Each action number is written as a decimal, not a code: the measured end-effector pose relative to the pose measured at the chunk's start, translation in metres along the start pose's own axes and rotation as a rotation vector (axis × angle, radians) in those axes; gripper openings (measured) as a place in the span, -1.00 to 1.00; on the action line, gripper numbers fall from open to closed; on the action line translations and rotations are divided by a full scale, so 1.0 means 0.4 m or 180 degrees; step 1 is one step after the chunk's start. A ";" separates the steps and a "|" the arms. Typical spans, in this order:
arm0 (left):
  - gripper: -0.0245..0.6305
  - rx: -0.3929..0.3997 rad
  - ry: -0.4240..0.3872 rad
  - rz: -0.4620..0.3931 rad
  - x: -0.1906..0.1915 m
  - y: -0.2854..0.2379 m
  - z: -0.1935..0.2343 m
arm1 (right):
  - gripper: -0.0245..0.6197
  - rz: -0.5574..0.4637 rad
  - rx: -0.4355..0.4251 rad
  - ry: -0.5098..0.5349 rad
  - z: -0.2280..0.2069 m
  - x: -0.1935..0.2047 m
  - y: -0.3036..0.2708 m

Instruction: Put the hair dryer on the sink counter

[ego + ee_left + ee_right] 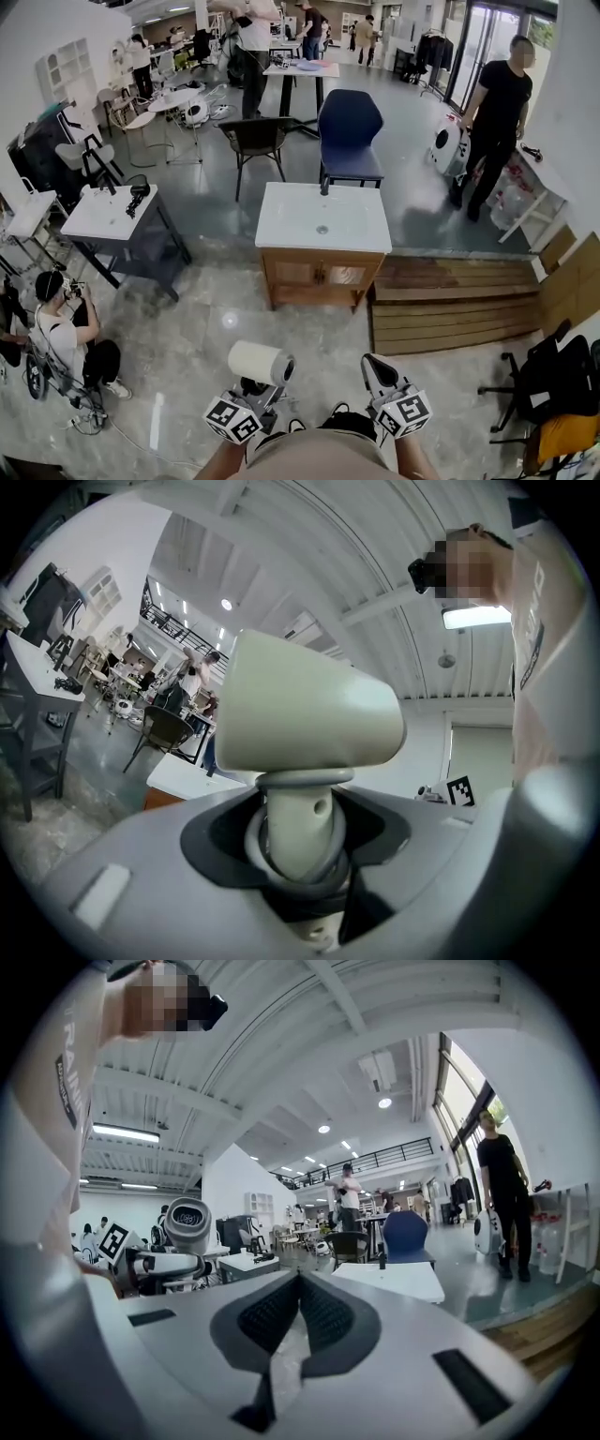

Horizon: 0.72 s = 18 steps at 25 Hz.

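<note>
Near the bottom of the head view, the left gripper (251,392) is clamped on the handle of the white hair dryer (261,362), whose barrel sits above the jaws. It is held in the air, well apart from the white-topped sink counter (291,223) ahead. Beside it, the right gripper (373,366) has its jaws pressed together with nothing between them

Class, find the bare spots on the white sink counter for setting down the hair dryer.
The sink counter is bare left and right of the drain, up to both side edges. Only the back middle is taken, by the faucet.
</note>
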<state>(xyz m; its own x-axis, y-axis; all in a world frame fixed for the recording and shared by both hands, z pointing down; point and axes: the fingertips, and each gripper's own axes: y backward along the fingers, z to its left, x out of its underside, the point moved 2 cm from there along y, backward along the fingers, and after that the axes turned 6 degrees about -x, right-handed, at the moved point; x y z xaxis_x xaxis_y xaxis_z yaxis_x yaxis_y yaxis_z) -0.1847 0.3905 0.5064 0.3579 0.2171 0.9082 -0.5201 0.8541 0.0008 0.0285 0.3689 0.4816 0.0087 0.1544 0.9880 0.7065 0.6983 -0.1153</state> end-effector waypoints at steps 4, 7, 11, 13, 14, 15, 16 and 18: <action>-0.26 0.0010 0.0094 -0.0019 -0.010 -0.017 0.006 | -0.91 -0.0041 -0.0027 -0.0024 -0.025 -0.009 -0.019; -0.26 0.0006 0.0038 -0.0049 -0.012 -0.044 -0.003 | -0.91 -0.0100 -0.0057 -0.0076 -0.056 -0.015 -0.020; -0.26 -0.0142 -0.0048 -0.0079 -0.035 -0.096 -0.009 | -0.91 -0.0116 -0.0107 0.0058 -0.108 -0.046 -0.042; -0.26 -0.0173 -0.0091 -0.0088 -0.040 -0.128 -0.012 | -0.91 -0.0112 -0.0169 0.0142 -0.134 -0.056 -0.050; -0.26 -0.0165 -0.0102 -0.0097 -0.039 -0.147 -0.016 | -0.91 -0.0109 -0.0194 0.0177 -0.148 -0.060 -0.052; -0.26 -0.0163 -0.0105 -0.0104 -0.038 -0.167 -0.020 | -0.91 -0.0109 -0.0213 0.0197 -0.164 -0.063 -0.052; -0.26 -0.0175 -0.0105 -0.0113 -0.039 -0.186 -0.025 | -0.91 -0.0119 -0.0229 0.0195 -0.182 -0.064 -0.051; -0.26 -0.0190 -0.0114 -0.0136 -0.039 -0.223 -0.036 | -0.91 -0.0146 -0.0257 0.0167 -0.218 -0.068 -0.049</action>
<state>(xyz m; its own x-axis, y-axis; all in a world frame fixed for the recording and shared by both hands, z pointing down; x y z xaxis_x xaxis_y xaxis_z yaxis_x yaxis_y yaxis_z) -0.1326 0.3179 0.4862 0.3502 0.1638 0.9222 -0.4574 0.8891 0.0157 0.0763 0.2900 0.4660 0.0105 0.0852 0.9963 0.7616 0.6449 -0.0632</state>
